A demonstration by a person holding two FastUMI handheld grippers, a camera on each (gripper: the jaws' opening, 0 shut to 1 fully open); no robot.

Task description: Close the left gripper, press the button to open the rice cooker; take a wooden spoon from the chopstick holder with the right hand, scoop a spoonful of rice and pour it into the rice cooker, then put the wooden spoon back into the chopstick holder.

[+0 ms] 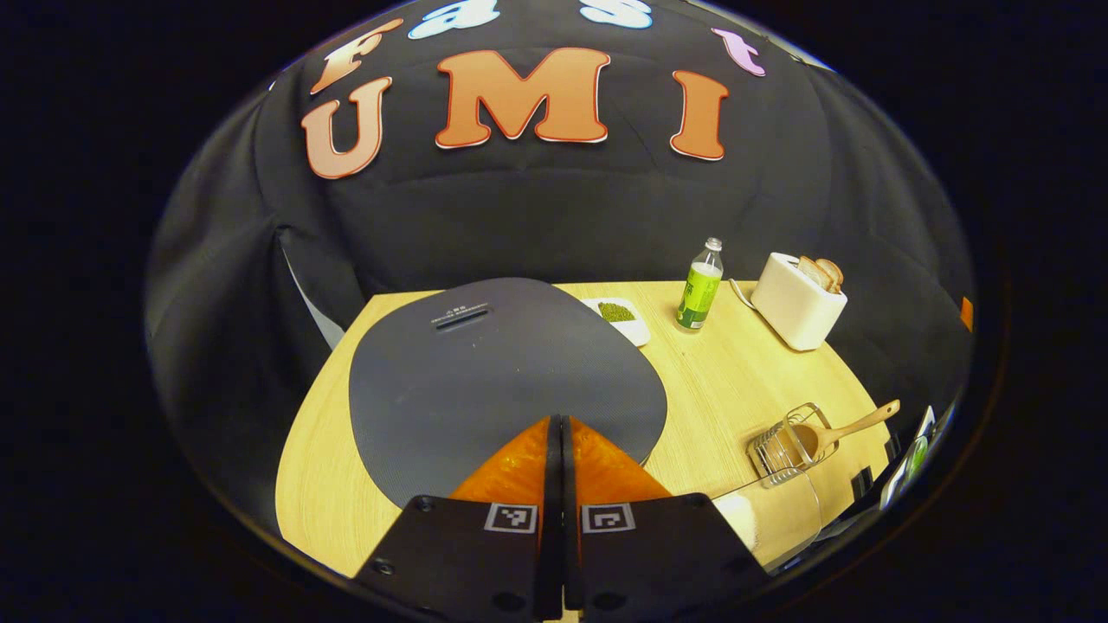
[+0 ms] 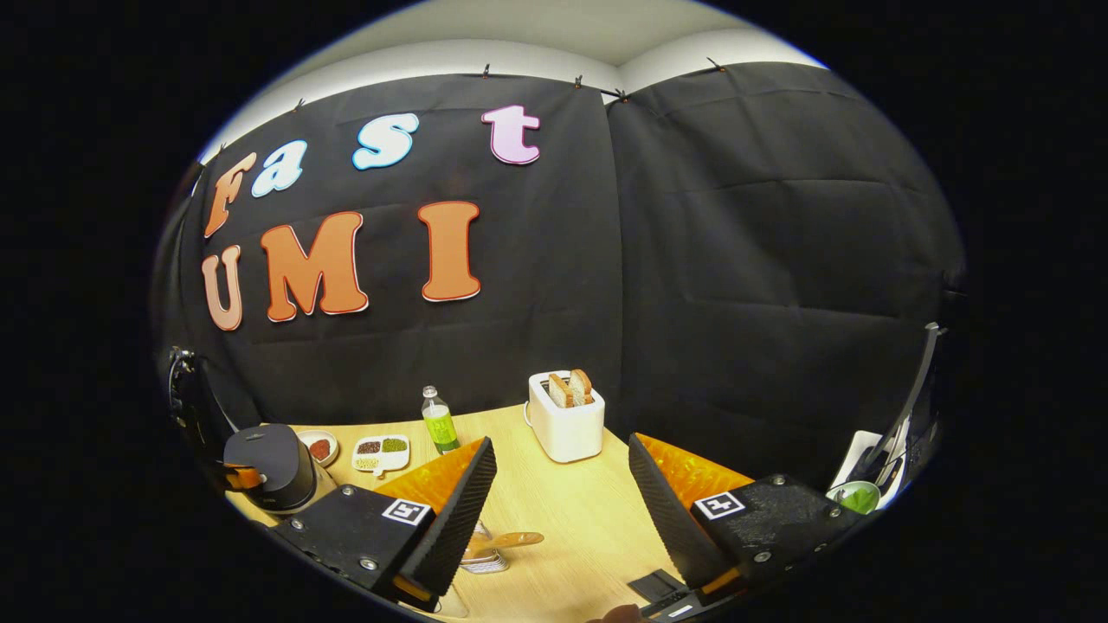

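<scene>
Wooden table [image 1: 736, 381] against black cloth. Left gripper [image 1: 558, 424] closed, empty, tips over rice cooker [image 1: 506, 381] lid. Right gripper [image 2: 558, 510] open, empty. Wooden spoon [image 1: 844, 430] in chopstick holder [image 1: 788, 454]. Risk: tips miss button, slide across lid.

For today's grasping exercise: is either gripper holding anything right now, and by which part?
Nothing is held. The left gripper is shut empty above the rice cooker; the right gripper is open.

One rice cooker [image 1: 506, 381], one wooden spoon [image 1: 844, 430] in one wire chopstick holder [image 1: 783, 450], one green bottle [image 1: 699, 291] and one white toaster [image 1: 796, 301] holding two bread slices [image 2: 570, 388] stand on one wooden table [image 1: 736, 381], alongside one divided dish [image 2: 382, 452] and one round dish [image 2: 319, 447].
</scene>
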